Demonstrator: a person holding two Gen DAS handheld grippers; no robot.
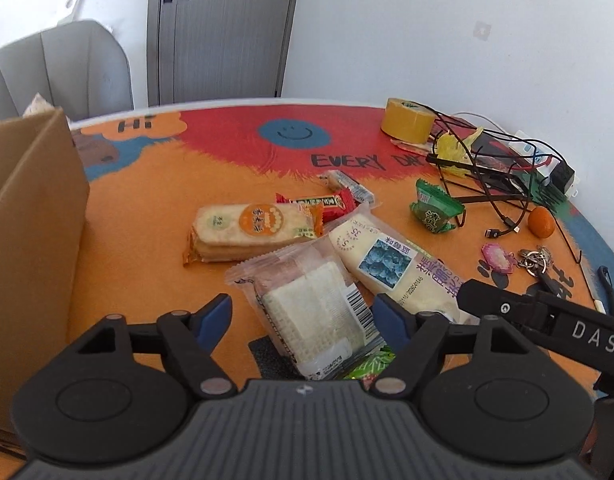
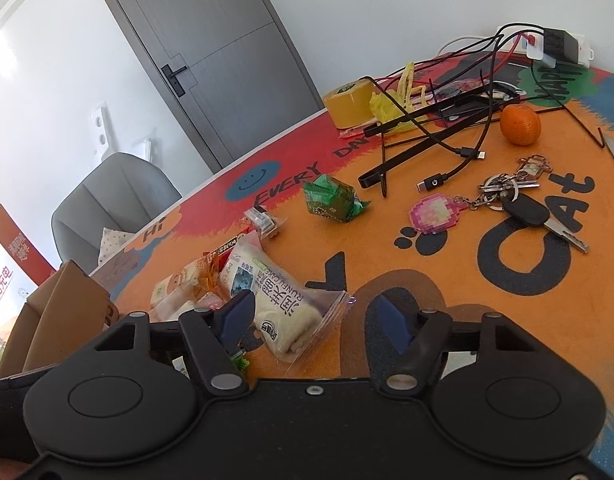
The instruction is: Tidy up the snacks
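Orange mat; clear-wrapped white wafer pack between spread left jaws; right jaws spread.

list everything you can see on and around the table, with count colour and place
cardboard box: 1, brown, left table edge
cracker pack: 1, orange and cream, centre
wafer pack: 1, clear wrap, between left fingers
cake roll pack: 1, white with blue picture, right of wafers
red snack bar: 1, behind crackers
small clear-wrapped snack: 1, behind red bar
green snack packet: 1, right of centre
tape roll: 1, yellow, far side
mandarin: 1, orange, near cables
keys with pink charm: 1 bunch, right
cables: several, black, far right
chair: 1, grey, behind table
door: 1, grey
left gripper: open
right gripper: open
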